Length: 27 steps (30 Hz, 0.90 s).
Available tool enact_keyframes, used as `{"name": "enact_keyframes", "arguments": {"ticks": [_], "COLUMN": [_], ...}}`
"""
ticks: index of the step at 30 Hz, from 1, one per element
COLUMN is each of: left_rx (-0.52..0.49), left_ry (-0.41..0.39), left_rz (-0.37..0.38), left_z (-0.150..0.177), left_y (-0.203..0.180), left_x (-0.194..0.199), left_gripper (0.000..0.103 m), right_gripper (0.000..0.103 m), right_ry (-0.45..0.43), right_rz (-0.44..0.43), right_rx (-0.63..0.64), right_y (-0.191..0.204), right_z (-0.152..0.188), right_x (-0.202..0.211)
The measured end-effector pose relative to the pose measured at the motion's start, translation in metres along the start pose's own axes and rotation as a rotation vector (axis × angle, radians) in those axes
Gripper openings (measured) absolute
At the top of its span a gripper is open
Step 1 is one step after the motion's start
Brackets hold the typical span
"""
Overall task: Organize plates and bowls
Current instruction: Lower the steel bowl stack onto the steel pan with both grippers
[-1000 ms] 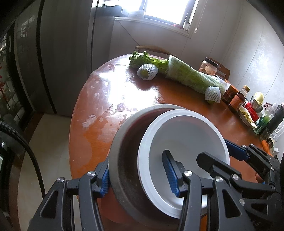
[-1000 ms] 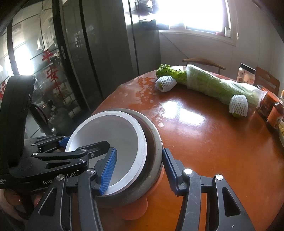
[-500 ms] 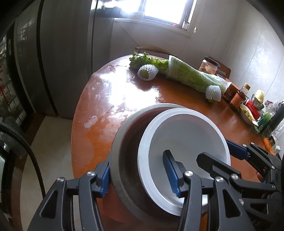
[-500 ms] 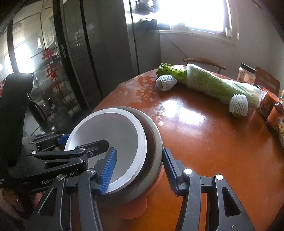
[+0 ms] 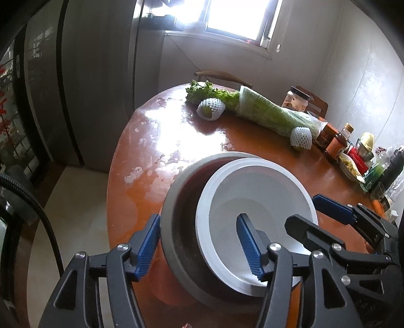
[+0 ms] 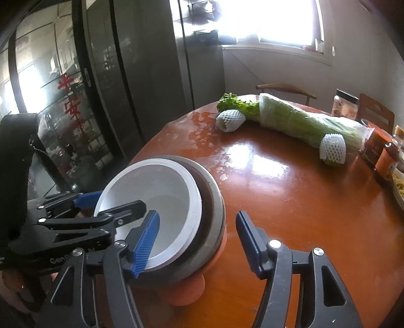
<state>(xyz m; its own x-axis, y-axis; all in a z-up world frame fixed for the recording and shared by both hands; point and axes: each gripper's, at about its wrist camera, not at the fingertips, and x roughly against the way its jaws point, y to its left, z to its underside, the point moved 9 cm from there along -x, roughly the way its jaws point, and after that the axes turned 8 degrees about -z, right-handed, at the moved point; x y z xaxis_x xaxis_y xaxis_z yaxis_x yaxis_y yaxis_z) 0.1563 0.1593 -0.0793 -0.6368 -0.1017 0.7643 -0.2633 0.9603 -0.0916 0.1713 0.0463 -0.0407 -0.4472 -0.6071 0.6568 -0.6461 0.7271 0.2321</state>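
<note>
- Bowls stand nested near the front edge of the round orange-brown desk (image 5: 252, 141): a white bowl (image 5: 257, 201) sits inside a wider grey bowl (image 5: 181, 217), pushed toward one side of it, so a crescent of the grey bowl's dark inside shows.
- An orange thing shows under the grey bowl at its near side in the right wrist view; what it is cannot be told.
- Left gripper (image 5: 199, 242) straddles the rims: its one blue pad lies outside the grey bowl's wall, the other hangs inside the white bowl. Its jaws are opening and the pads no longer seem to press on the bowls.
- Right gripper (image 6: 197, 242) straddles the opposite side: one blue pad is inside the white bowl, the other stands clear of the grey bowl's outer wall over the desk. Its jaws are opening too, with both rims between them but not clamped.
- Farther back on the desk lie a wrapped bundle of leafy greens (image 6: 303, 121) and two fruits in white foam netting (image 6: 231, 119).
- Jars and bottles (image 5: 338, 143) crowd the desk's far right side.
- A wooden chair (image 6: 285, 88) stands behind the desk under a bright window (image 5: 240, 17).
</note>
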Motion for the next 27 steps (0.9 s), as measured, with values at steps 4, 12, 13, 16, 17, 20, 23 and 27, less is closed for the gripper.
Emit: {"name": "enact_keyframes", "arguments": {"ticks": [4,12,13,16,17,20,23,27], "left_rx": [0.014,0.005,0.002,0.005,0.000,-0.008,-0.021,-0.036], "left_ry": [-0.006,0.032,0.039,0.067,0.066,0.068,0.071,0.074], "left_rz": [-0.022,-0.048,-0.047,-0.005,-0.008,-0.002,0.003,0.015], "left_z": [0.000,0.007,0.009,0.013,0.013,0.012,0.011,0.011], "left_y": [0.007,0.011,0.010,0.004,0.003,-0.001,-0.006,-0.017], "left_x": [0.002,-0.009,-0.011,-0.016,-0.017,-0.018,-0.019,-0.021], "left_gripper": [0.063,0.067,0.067,0.068,0.068,0.068,0.068,0.068], "right_gripper": [0.069,0.073,0.073,0.074,0.074,0.074,0.074,0.074], "right_ry": [-0.002,0.022,0.022,0.026,0.027,0.028,0.027,0.029], "right_rz": [0.012,0.014,0.011,0.004,0.000,-0.013,-0.020,-0.022], "right_rx": [-0.006,-0.005,-0.006,-0.010,-0.013,-0.021,-0.027,-0.038], "right_y": [-0.004,-0.006,-0.006,-0.007,-0.006,-0.008,-0.009,-0.015], "right_z": [0.001,0.006,0.006,0.008,0.008,0.009,0.010,0.013], "right_x": [0.002,-0.003,-0.003,-0.004,-0.004,-0.005,-0.004,-0.002]}}
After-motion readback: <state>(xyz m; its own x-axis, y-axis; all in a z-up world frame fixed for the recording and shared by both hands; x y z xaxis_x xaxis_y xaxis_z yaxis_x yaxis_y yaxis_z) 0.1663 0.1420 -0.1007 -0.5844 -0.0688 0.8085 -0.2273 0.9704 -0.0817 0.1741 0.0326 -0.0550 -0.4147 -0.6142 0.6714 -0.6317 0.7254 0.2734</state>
